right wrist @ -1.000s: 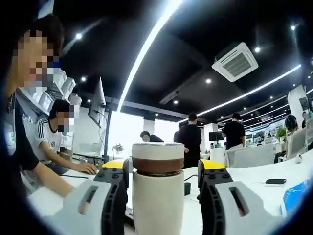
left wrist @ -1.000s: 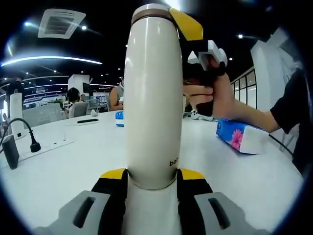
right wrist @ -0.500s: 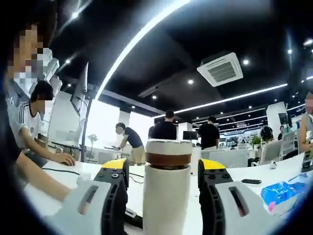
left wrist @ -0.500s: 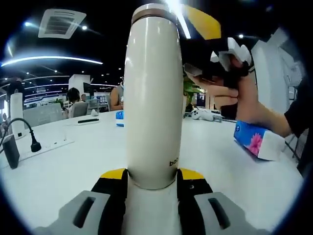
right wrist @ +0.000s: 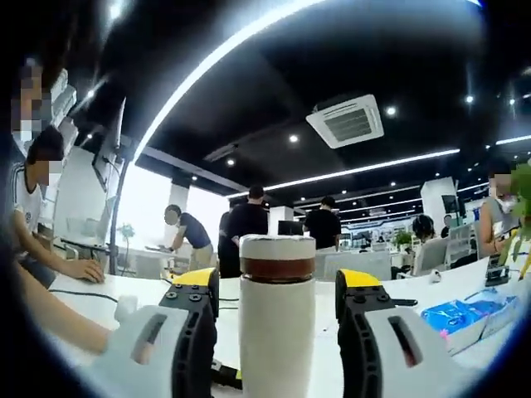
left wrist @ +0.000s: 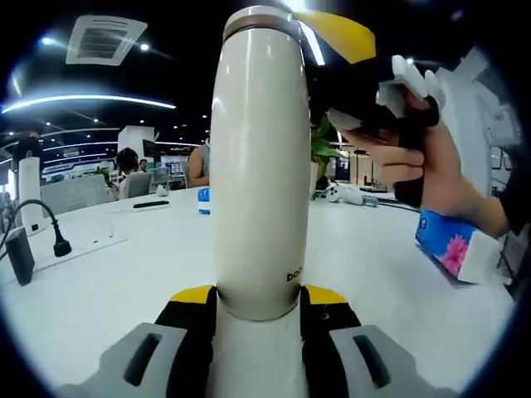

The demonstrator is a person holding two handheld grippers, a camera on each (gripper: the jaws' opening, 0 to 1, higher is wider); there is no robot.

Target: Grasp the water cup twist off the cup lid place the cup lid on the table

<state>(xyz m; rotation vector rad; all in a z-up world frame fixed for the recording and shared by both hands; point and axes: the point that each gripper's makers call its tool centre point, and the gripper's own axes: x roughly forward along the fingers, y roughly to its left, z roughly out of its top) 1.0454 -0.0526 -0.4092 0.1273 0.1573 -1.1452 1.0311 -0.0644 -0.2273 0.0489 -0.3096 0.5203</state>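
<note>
A tall cream water cup [left wrist: 259, 166] stands on the white table [left wrist: 108, 282]. My left gripper [left wrist: 259, 300] is shut on its base, with both yellow-tipped jaws pressed to its sides. The cup lid [left wrist: 257, 16] sits on top above a brown band. A hand [left wrist: 431, 166] holds my right gripper [left wrist: 333, 37] at lid height, its yellow tip just right of the lid. In the right gripper view, the lid [right wrist: 277, 247] and brown band stand between the jaws of my right gripper [right wrist: 276, 286]. There is a gap on each side, so it is open.
A blue tissue pack [left wrist: 460, 249] lies on the table to the right, under the person's arm, and also shows as the tissue pack [right wrist: 452, 317]. A power strip with a black plug [left wrist: 58, 246] lies at the left. Several people stand or sit in the background.
In the left gripper view, the hand with my right gripper has shifted right and a little up beside the lid. The tissue pack now sits farther right. The right gripper view has swung around the cup top.
</note>
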